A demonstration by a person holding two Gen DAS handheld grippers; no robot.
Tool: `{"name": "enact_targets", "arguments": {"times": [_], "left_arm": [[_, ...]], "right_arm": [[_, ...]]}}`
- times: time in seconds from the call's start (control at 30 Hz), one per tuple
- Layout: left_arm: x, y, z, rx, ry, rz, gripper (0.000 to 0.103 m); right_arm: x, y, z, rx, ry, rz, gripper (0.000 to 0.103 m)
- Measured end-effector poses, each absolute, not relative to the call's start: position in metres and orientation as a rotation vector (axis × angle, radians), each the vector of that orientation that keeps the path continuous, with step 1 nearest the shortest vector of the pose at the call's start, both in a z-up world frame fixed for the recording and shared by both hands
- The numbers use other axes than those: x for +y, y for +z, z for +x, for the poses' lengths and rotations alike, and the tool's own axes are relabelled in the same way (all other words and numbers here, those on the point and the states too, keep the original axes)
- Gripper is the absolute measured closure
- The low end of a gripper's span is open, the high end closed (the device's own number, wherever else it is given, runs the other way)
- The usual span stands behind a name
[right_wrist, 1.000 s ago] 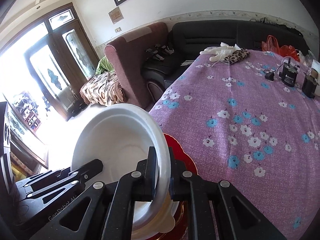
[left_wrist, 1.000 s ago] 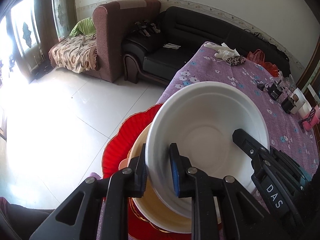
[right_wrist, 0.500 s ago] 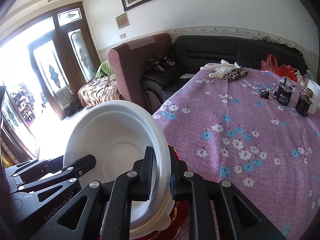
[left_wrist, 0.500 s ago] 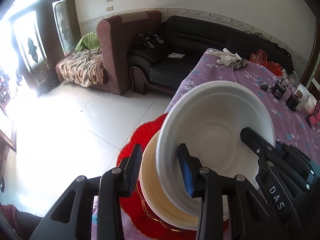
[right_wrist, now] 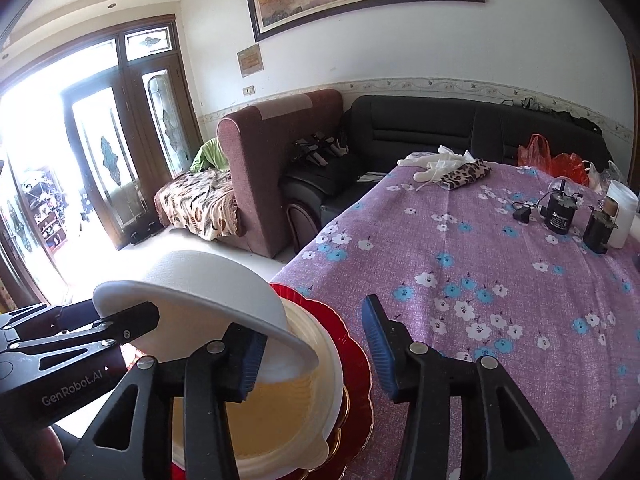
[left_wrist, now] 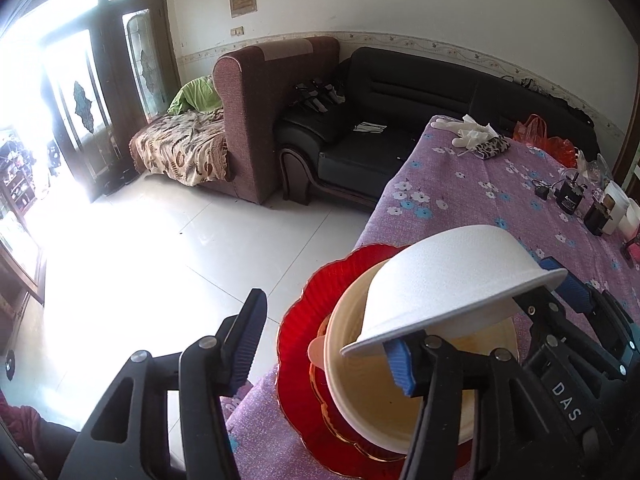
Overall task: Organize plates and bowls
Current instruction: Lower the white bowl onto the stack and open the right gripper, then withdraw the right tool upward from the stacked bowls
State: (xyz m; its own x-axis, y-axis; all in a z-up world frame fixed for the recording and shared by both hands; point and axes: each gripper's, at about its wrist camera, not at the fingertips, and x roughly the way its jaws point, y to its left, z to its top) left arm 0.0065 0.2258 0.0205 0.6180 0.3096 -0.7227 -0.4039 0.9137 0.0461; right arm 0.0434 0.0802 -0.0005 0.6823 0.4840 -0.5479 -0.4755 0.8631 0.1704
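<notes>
A white bowl [left_wrist: 452, 280] [right_wrist: 208, 288] lies tipped with its bottom up over a cream bowl [left_wrist: 400, 400] [right_wrist: 280, 412]. The cream bowl sits on a red scalloped plate [left_wrist: 300, 340] [right_wrist: 354, 356] at the table's near corner. My left gripper [left_wrist: 324, 322] is opening; the white rim rests on its right finger and nothing is pinched between its jaws. My right gripper [right_wrist: 314, 320] is opening too, with the rim lying over its left finger and no pad pressing on it. Each gripper shows in the other's view, the right gripper [left_wrist: 560, 292] and the left gripper [right_wrist: 120, 320].
The table wears a purple flowered cloth [right_wrist: 480, 280]; its edge runs just left of the plate, with white floor tiles [left_wrist: 160, 260] below. Black gadgets [right_wrist: 560, 212] and a white cup [right_wrist: 622, 216] stand at the right, gloves and a leopard pouch [right_wrist: 464, 172] at the far end. Sofas stand behind.
Both grippers were shut on the white bowl's rim and have opened off it. The bowl has tipped from mouth-up to bottom-up over the cream bowl.
</notes>
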Motion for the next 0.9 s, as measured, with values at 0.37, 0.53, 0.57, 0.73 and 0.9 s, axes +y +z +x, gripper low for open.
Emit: {"name": "enact_targets", "arguments": {"times": [0.37,0.53,0.57,0.73,0.9], "left_arm": [[0.224,0.021,0.012,0.853,0.261,-0.171,0.045],[0.232,0.022,0.009,0.88,0.292,-0.129,0.044],[0.233,0.021,0.008,0.888,0.302,-0.113,0.044],[0.225,0.013,0.014,0.929,0.341,0.007,0.039],[0.222,0.019,0.02,0.921,0.34,0.03,0.037]], "right_arm": [[0.062,-0.001,0.053,0.632,0.564,0.138,0.047],[0.053,-0.015,0.071,0.817,0.697,0.295,0.047],[0.052,-0.019,0.076,0.87,0.728,0.34,0.047],[0.053,-0.026,0.09,0.972,0.72,0.392,0.047],[0.051,-0.017,0.095,0.984,0.715,0.414,0.047]]}}
